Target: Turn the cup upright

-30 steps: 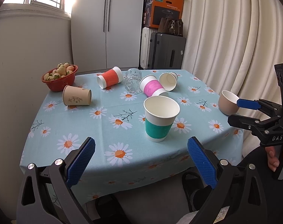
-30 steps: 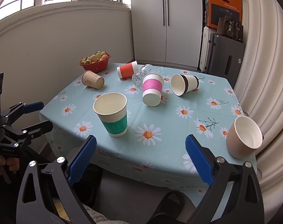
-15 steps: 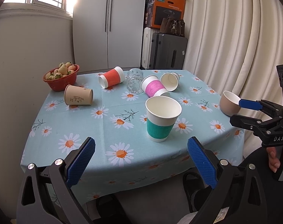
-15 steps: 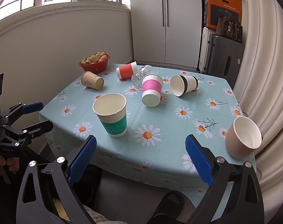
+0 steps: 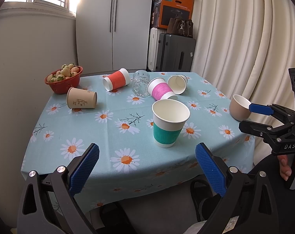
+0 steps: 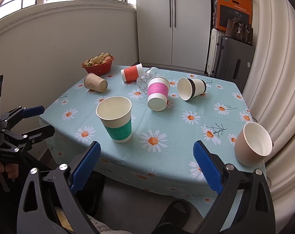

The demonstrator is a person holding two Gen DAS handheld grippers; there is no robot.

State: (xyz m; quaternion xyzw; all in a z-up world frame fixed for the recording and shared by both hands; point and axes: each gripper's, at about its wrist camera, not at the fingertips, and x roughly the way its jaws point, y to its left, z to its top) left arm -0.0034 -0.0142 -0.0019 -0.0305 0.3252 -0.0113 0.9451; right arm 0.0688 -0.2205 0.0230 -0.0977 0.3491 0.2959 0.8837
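Note:
Several cups sit on a table with a daisy cloth (image 5: pixel 100 134). A teal-banded cup (image 5: pixel 168 122) (image 6: pixel 116 119) and a beige cup (image 5: pixel 239 107) (image 6: pixel 252 144) stand upright. On their sides lie a pink-banded cup (image 5: pixel 160 89) (image 6: pixel 157 93), a brown-banded cup (image 5: pixel 177 84) (image 6: pixel 191 88), an orange cup (image 5: pixel 116 79) (image 6: pixel 131 72), a tan printed cup (image 5: pixel 81 100) (image 6: pixel 95 82) and a clear glass (image 5: pixel 140 82) (image 6: pixel 147 76). My left gripper (image 5: pixel 146 167) (image 6: pixel 37 120) is open and empty before the table's near edge. My right gripper (image 6: pixel 146 165) (image 5: pixel 250 117) is open and empty, off the near right corner.
A red bowl of strawberries (image 5: pixel 64 78) (image 6: pixel 98 64) stands at the far left corner. Curtains (image 5: pixel 245 39) hang close on the right. Suitcases (image 5: pixel 172 52) and a white cabinet (image 5: pixel 112 25) stand behind the table. A wall (image 6: pixel 59 44) runs along the left.
Both grippers have drifted very slightly; the view shifts a little. No cup has moved and both grippers stay open.

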